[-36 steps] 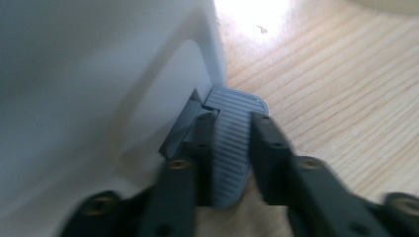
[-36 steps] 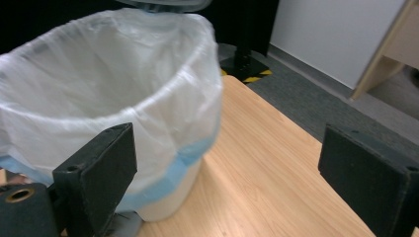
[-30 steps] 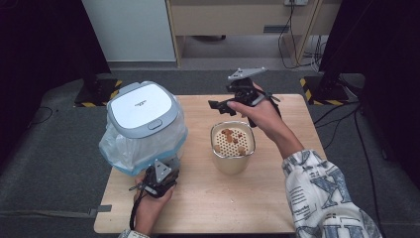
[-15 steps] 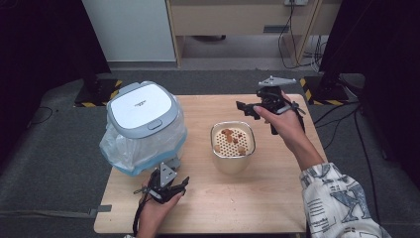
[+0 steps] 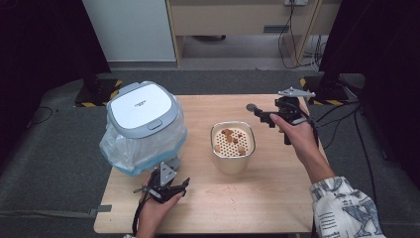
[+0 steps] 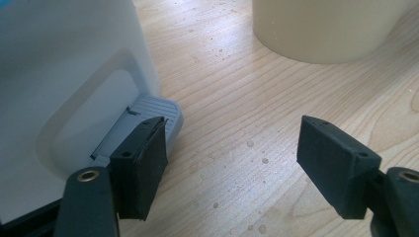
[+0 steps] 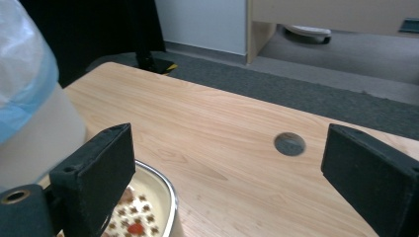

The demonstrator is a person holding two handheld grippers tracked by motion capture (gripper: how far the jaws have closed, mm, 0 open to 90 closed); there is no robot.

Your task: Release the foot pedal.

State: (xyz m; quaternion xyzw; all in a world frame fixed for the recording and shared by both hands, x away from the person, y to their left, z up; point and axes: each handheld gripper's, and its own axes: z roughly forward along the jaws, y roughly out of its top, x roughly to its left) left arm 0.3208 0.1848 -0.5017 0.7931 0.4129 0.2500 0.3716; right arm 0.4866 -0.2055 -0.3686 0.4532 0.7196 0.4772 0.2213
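My left gripper [image 6: 232, 168] low at bin pedal [image 6: 143, 118], jaws apart, ready to press. My right gripper [image 5: 267, 115] raised beside strainer pot [image 5: 233, 147], jaws apart, empty.

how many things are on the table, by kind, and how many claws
pedal bins: 1, the white bin with a blue liner bag
strainer containers: 1, the cream container with food scraps on its perforated insert
claws: 2, the left claw and the right claw, both open
total: 4
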